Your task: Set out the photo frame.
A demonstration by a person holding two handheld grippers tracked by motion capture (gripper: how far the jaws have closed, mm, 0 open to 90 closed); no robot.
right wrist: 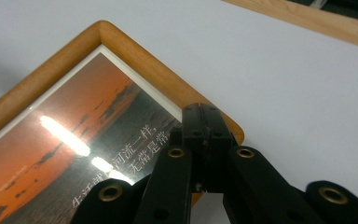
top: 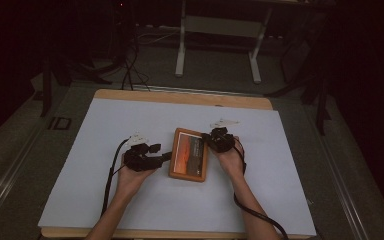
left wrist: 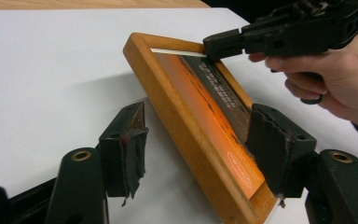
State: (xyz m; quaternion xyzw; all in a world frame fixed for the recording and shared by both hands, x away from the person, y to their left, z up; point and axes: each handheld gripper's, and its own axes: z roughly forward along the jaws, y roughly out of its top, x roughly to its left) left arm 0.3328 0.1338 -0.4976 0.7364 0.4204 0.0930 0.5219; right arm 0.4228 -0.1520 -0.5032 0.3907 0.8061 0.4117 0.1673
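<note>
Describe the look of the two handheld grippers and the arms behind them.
Both the left gripper and right gripper are black, each with a grey three-cornered plate on top, brass-ringed holes and a trailing black cable. The left's pads look frayed. Forearms are bare.

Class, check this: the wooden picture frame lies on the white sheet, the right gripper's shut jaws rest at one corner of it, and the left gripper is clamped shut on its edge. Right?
Not quite. The left gripper is open: the left gripper view shows its jaws spread either side of the wooden picture frame, not clamped. The white sheet and the right gripper are as stated.
</note>
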